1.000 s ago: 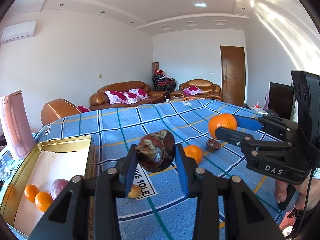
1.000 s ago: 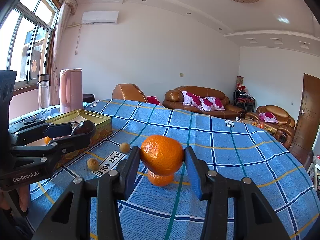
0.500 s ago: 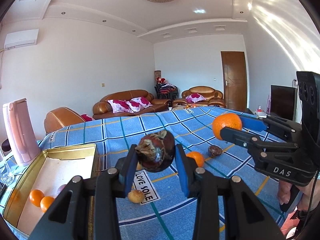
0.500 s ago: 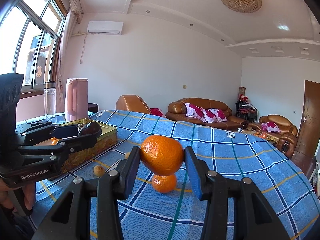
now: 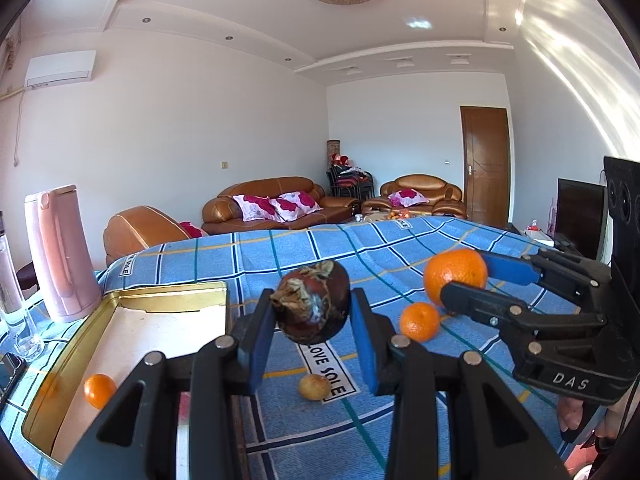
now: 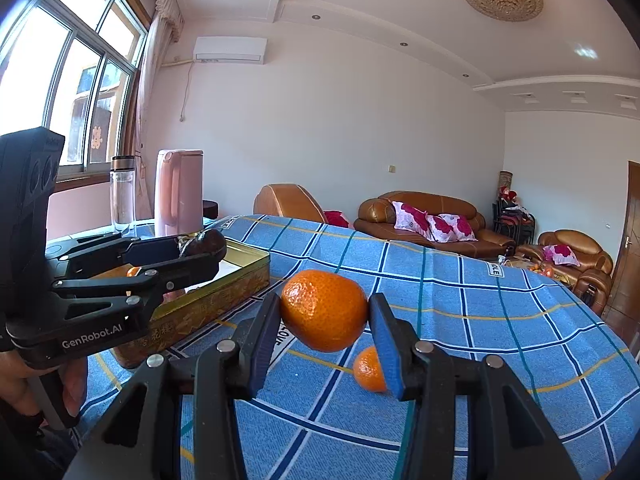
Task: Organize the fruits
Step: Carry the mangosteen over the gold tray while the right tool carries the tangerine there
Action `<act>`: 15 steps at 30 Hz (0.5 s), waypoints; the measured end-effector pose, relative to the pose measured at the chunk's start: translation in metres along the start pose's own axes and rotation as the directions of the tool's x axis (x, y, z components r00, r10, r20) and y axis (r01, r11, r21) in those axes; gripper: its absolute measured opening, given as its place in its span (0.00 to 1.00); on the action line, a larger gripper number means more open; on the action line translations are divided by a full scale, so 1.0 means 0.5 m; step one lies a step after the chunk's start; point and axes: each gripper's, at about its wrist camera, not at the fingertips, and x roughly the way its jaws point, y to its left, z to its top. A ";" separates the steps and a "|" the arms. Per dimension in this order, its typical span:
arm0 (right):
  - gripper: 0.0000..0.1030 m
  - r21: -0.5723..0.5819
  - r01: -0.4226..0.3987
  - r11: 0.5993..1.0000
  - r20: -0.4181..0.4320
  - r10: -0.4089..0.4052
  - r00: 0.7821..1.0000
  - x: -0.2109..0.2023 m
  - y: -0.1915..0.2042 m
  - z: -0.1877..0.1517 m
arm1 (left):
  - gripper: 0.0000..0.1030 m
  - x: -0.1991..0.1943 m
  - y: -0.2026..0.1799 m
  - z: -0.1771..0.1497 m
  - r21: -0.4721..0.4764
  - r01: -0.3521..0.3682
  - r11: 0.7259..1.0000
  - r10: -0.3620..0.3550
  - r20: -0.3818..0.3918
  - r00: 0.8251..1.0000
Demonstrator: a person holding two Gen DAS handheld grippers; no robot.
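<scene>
My left gripper (image 5: pixel 312 316) is shut on a dark brown-purple fruit (image 5: pixel 314 306) with a dried top, held in the air to the right of the gold tin (image 5: pixel 120 300). Inside the tin lies a small orange (image 5: pixel 99 390). My right gripper (image 6: pixel 324 312) is shut on a large orange (image 6: pixel 324 310), also aloft; the left wrist view shows that orange (image 5: pixel 455 276) at the right. A smaller orange (image 5: pixel 420 321) and a small yellowish fruit (image 5: pixel 315 387) rest on the blue checked cloth (image 5: pixel 280 252). In the right wrist view the small orange (image 6: pixel 368 370) sits partly behind a finger.
A pink kettle (image 5: pixel 60 256) and a clear bottle (image 6: pixel 122 192) stand past the tin at the table's left edge. A glass (image 5: pixel 16 320) and a dark phone (image 5: pixel 8 368) lie near the left corner. A hand (image 6: pixel 60 380) grips the left tool. Sofas stand beyond the table.
Both views have swung left: the tin sits nearer the left gripper and the loose fruits have shifted right. Each gripper keeps the same hold on its fruit.
</scene>
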 end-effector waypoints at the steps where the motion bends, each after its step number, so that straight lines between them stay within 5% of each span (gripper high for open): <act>1: 0.46 -0.002 -0.006 1.000 -0.002 0.006 1.000 0.004 0.006 0.002 | 0.37 -0.001 0.007 0.000 -0.007 -0.006 1.000 0.006 -0.002 1.000; 15: 0.46 -0.027 -0.105 0.994 -0.012 0.104 0.994 0.038 0.086 0.033 | 0.37 -0.021 0.113 -0.004 -0.081 -0.088 0.993 0.086 -0.018 0.996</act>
